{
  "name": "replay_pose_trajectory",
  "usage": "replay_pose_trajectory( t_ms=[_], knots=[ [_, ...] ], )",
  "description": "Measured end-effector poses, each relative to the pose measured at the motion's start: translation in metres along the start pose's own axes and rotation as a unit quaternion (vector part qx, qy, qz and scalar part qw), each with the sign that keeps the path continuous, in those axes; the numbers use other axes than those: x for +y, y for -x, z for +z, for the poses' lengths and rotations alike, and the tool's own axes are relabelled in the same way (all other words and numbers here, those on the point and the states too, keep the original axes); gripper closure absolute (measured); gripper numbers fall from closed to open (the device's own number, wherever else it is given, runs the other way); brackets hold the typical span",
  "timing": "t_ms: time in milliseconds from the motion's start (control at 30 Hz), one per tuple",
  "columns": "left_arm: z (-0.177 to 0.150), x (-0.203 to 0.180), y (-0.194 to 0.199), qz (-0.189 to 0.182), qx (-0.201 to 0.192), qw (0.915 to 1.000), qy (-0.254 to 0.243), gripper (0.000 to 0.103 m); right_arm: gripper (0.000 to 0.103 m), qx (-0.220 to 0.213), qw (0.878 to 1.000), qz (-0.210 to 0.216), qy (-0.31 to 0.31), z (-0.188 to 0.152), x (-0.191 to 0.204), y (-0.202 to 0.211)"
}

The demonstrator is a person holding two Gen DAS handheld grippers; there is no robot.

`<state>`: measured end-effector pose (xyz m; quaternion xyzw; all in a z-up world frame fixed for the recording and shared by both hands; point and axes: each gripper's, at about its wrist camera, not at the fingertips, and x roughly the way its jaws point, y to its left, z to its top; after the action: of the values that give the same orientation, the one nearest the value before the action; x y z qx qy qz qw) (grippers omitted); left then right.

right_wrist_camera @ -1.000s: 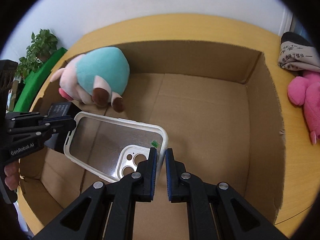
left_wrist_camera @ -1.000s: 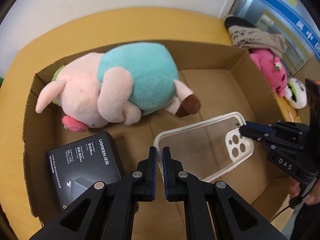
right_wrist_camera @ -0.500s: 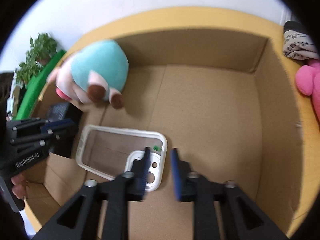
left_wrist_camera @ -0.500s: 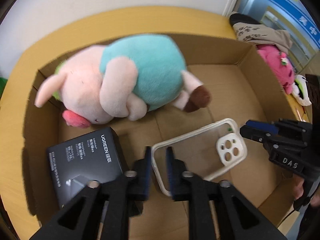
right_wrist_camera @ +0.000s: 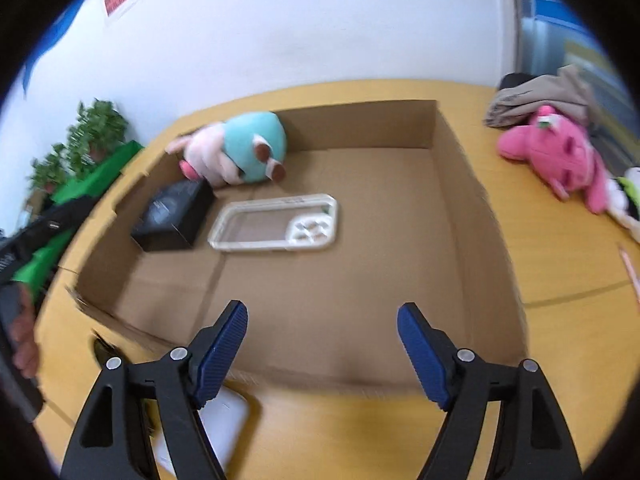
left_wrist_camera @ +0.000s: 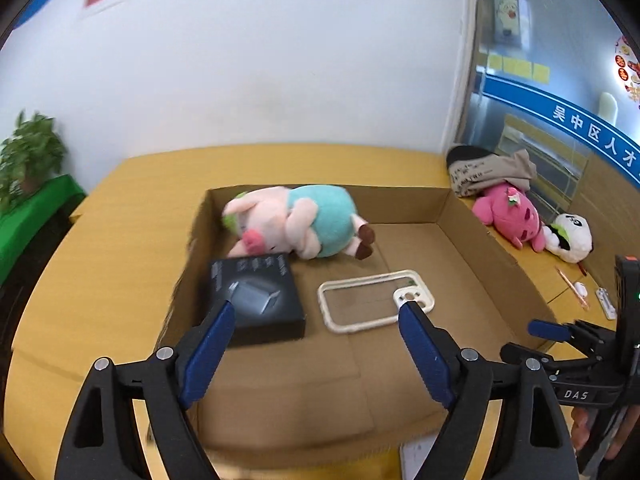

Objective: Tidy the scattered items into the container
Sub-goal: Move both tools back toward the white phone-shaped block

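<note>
Left wrist view shows our left gripper (left_wrist_camera: 312,312) spread wide and empty, above the near edge of the cardboard box (left_wrist_camera: 492,256) on the yellow tabletop (left_wrist_camera: 100,248). Just beyond our left fingertip lies the black carton (left_wrist_camera: 256,296), flat on the box floor. Farther ahead, past the carton, the pig plush (left_wrist_camera: 296,226) lies on its side against the back wall of the box. Just ahead of our right fingertip, the clear phone case (left_wrist_camera: 374,300) lies flat on the box floor, beside the carton but apart from it. Far to the right of the gripper, outside the box, we see a pink plush (left_wrist_camera: 508,216) and a white plush (left_wrist_camera: 570,236) on the tabletop, with a folded grey cloth (left_wrist_camera: 488,172) behind them. At the right edge our right gripper (left_wrist_camera: 548,332) shows from the side.

In the right wrist view, our right gripper (right_wrist_camera: 322,320) is also wide open and holds nothing, over the near wall of the box (right_wrist_camera: 472,208). Ahead and to the left sits the carton (right_wrist_camera: 174,214), with the pig plush (right_wrist_camera: 236,152) behind it in the far left corner. The phone case (right_wrist_camera: 276,222) lies straight ahead, well clear of the fingertips. Below our left finger, a white flat object (right_wrist_camera: 224,424) rests on the tabletop (right_wrist_camera: 560,264) outside the box; we cannot tell what it is. Far right, the pink plush (right_wrist_camera: 560,156) lies on the tabletop.
</note>
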<state>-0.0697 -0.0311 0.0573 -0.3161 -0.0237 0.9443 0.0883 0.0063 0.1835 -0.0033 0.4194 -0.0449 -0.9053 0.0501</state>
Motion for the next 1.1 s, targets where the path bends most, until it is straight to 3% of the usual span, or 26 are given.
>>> replay_pose_trajectory(
  t_ms=[167,400,1100],
  knots=[
    [-0.031,-0.008,0.016,0.011,-0.009,0.9999,0.000,0.015,0.026,-0.039,0.998,-0.037,0.016,-0.024,0.008,0.016],
    [-0.051,-0.035,0.043,-0.001,-0.027,0.9993,-0.025,0.007,0.026,-0.065,0.997,-0.035,0.025,-0.038,0.010,0.043],
    [-0.069,-0.052,0.052,-0.011,-0.015,0.9997,-0.017,0.006,0.026,-0.053,0.998,-0.025,0.026,-0.056,0.006,0.050]
  ],
)
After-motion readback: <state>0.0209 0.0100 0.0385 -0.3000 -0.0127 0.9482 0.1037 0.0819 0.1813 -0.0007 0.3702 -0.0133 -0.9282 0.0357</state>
